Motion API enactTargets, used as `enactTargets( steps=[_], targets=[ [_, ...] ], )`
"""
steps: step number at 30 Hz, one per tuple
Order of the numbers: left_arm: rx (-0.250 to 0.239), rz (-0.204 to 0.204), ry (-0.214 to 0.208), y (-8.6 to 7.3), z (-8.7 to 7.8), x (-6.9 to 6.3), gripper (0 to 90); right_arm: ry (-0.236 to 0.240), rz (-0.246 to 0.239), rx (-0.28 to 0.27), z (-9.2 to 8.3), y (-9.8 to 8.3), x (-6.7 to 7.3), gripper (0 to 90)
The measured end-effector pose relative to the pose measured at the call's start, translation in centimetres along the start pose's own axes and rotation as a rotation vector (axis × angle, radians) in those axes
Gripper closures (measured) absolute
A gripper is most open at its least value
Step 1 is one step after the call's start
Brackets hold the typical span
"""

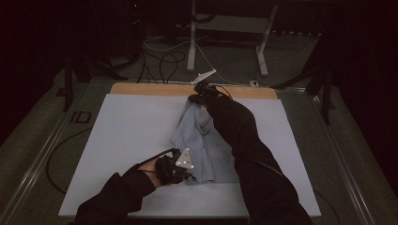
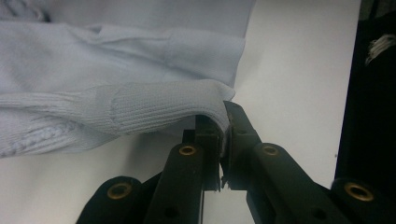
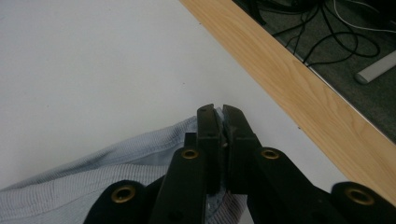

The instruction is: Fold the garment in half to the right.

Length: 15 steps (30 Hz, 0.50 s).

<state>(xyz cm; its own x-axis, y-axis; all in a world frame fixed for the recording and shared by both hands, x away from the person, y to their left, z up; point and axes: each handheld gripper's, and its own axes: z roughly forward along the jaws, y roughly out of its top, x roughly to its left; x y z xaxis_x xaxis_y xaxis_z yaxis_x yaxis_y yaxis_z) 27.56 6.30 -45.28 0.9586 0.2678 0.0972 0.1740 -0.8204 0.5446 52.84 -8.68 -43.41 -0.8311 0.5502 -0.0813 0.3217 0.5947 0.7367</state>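
The right gripper, arm stretched to the table's far edge, and the left gripper near the front edge each pinch the pale blue garment; the right sleeve hides its right side.

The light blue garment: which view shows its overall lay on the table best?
The high view: the light blue garment appears whole, stretched between the left claw and right claw. The left gripper view shows one ribbed cuff pinched; the right gripper view shows a ribbed edge clamped near the wooden strip.
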Motion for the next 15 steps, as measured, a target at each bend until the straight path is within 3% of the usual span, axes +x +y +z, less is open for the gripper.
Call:
enactTargets(
  steps=[12, 15],
  targets=[
    [0.005, 0.056, -0.03, 3.0, 1.7, 0.0, 87.8, -0.016, 0.034, -0.024, -2.1, -1.8, -2.1, 87.3],
    [0.009, 0.077, -0.033, 3.7, 2.1, -0.1, 87.8, -0.018, 0.065, -0.028, -2.4, -2.3, -2.6, 87.4]
  ],
)
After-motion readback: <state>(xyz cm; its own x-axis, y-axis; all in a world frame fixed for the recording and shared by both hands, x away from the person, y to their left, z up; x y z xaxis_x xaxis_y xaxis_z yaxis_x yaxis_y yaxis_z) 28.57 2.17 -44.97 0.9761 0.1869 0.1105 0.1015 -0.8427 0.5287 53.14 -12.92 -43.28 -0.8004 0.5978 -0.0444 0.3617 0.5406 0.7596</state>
